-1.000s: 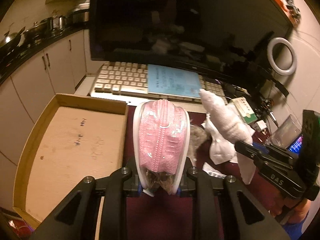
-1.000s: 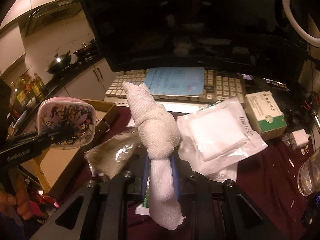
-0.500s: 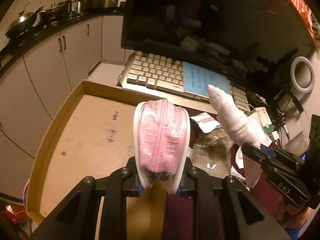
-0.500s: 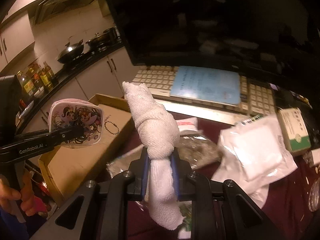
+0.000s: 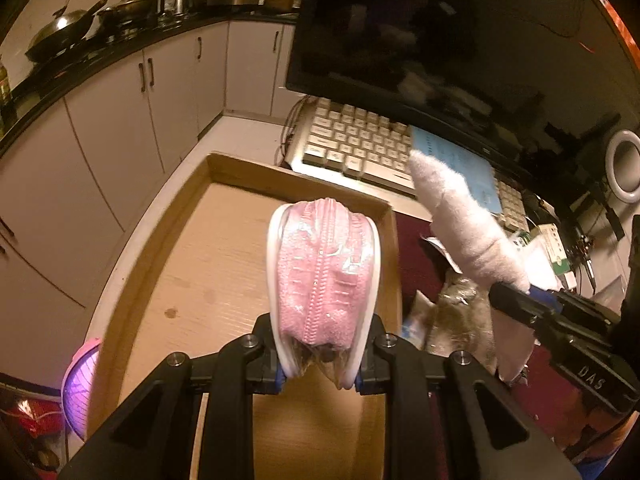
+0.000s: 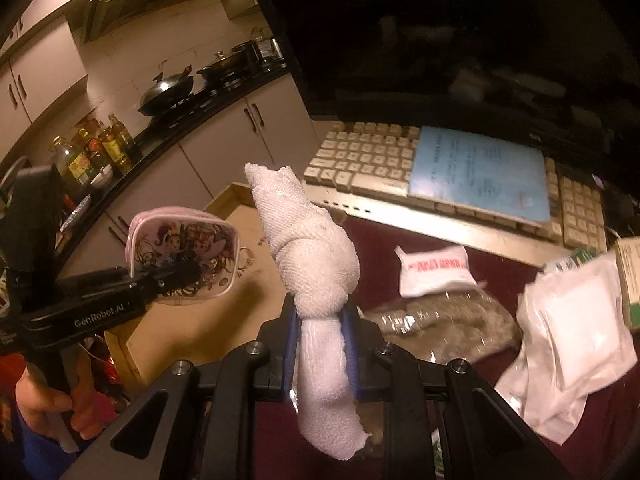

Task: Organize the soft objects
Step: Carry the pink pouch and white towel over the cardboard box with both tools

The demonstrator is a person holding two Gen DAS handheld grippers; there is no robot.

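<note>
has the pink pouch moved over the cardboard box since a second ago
Yes. The pink pouch, clamped in the left gripper, shifted left: earlier beside the cardboard box, now over its floor.

You stand in a kitchen with warm, dim light. White cabinets (image 5: 132,120) run along the wall under a black counter (image 6: 208,108), where a wok (image 6: 166,90) and oil bottles (image 6: 96,148) stand. A range hood (image 6: 156,0) hangs above. Near you a dark monitor (image 5: 420,40) stands behind a keyboard (image 5: 360,144).
</note>
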